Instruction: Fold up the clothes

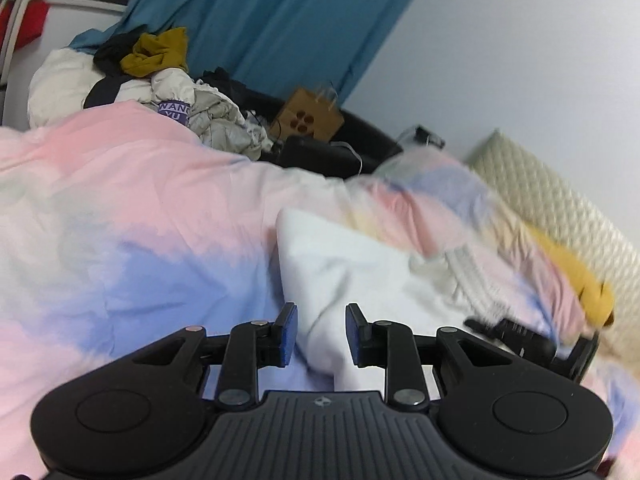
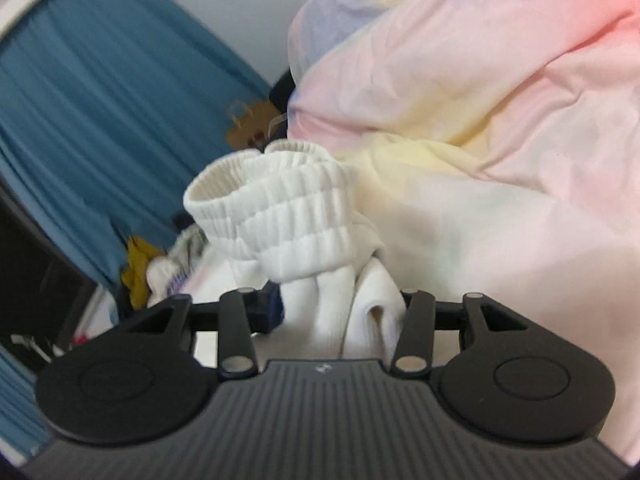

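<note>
A white garment (image 1: pixel 360 264) lies on the pastel duvet (image 1: pixel 140 208), one corner running back between the fingers of my left gripper (image 1: pixel 322 334). Its blue pads (image 1: pixel 289 332) stand apart, open around the cloth. At the right of this view, the black frame of the other gripper (image 1: pixel 520 334) is blurred against the garment's far end. In the right wrist view the same white garment (image 2: pixel 320 312) is bunched thickly in my right gripper (image 2: pixel 340 308), which is shut on it. The ribbed cuff (image 2: pixel 276 208) is held up off the bed. The right finger is hidden behind cloth.
A heap of clothes (image 1: pixel 160 80) sits at the far side of the bed with a mustard piece (image 1: pixel 160 54) on top. A cardboard box (image 1: pixel 308 114) and a blue curtain (image 1: pixel 260 12) lie behind. A quilted cream cushion (image 1: pixel 560 208) and a yellow item (image 1: pixel 580 280) are at right.
</note>
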